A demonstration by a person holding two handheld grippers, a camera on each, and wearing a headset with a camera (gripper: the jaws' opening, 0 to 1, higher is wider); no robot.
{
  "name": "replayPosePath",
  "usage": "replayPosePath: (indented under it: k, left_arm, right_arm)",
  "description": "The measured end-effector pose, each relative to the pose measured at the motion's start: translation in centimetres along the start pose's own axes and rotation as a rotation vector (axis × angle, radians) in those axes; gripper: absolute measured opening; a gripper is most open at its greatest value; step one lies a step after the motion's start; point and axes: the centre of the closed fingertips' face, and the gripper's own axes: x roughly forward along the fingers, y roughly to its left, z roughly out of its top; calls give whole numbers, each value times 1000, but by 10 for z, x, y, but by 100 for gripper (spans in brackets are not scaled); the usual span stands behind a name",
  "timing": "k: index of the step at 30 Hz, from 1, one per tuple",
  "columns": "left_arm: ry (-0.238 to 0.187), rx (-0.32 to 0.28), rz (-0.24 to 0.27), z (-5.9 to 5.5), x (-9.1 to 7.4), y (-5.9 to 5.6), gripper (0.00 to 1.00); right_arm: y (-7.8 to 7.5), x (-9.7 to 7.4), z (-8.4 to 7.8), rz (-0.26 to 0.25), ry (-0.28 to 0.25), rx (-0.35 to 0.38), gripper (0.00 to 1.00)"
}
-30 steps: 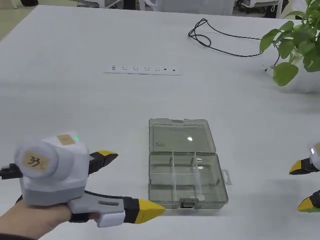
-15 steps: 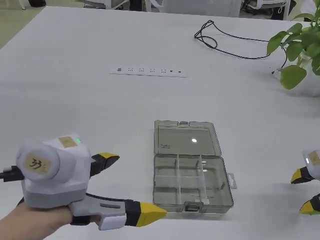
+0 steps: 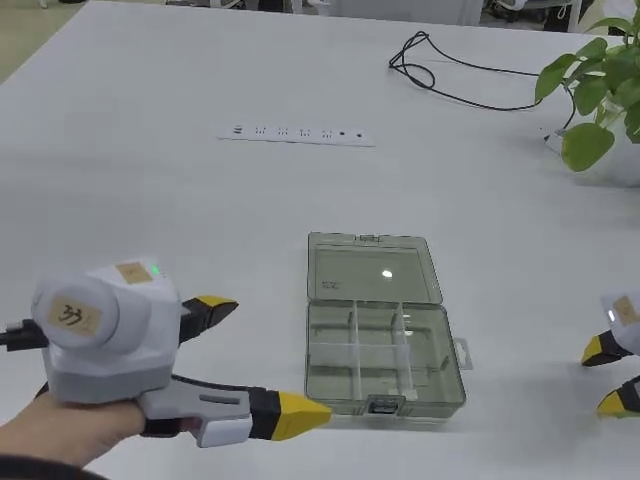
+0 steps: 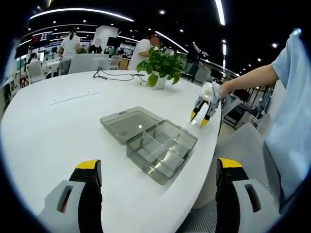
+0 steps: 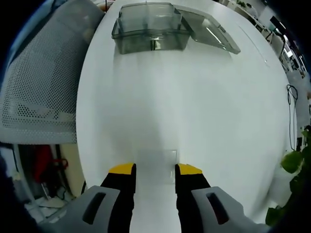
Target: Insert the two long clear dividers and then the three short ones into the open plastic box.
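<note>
The open plastic box (image 3: pixel 385 345) lies in the middle of the table with its lid (image 3: pixel 372 268) flat behind it. Clear dividers stand inside and split it into compartments. The box (image 4: pixel 155 145) lies ahead of my left gripper (image 4: pixel 158 170), which is open and holds nothing. This gripper (image 3: pixel 258 360) hovers left of the box. My right gripper (image 3: pixel 603 377) is at the table's right edge, far from the box (image 5: pixel 150 31). A short clear divider (image 5: pixel 156 167) lies flat on the table, and the right gripper (image 5: pixel 155 170) has its tips against the divider's two sides.
A white power strip (image 3: pixel 297 134) and a black cable (image 3: pixel 450 75) lie at the back of the table. A potted plant (image 3: pixel 600 80) stands at the back right. A mesh chair (image 5: pixel 39 73) is beside the table edge near my right gripper.
The right gripper's tips have drawn a little closer together. The left gripper and the box have stayed put; the head camera has shifted slightly.
</note>
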Motion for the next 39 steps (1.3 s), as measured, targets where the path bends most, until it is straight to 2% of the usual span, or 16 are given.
replayPosePath:
  k: [7, 17, 24, 31, 32, 35, 39]
  left_arm:
    - [-6, 1, 1, 3, -1, -1, 100]
    - [-4, 2, 0, 3, 0, -4, 100]
    - [-17, -38, -6, 3, 2, -5, 100]
    - [-6, -65, -10, 1, 8, -4, 96]
    - [-5, -75, -12, 1, 9, -4, 96]
    - [-1, -104, -17, 1, 13, -3, 95]
    - [11, -121, -33, 2, 18, -5, 94]
  right_arm:
    - [0, 0, 0, -5, 14, 25, 32]
    - [1, -2, 3, -16, -3, 79, 32]
    - [-1, -8, 13, -35, -32, 106, 32]
    - [-7, -24, 36, -76, -98, 100, 32]
    - [-10, -28, 44, -98, -124, 96, 32]
    - [-14, -37, 59, -131, -160, 79, 32]
    - [-15, -49, 82, -155, -206, 53, 32]
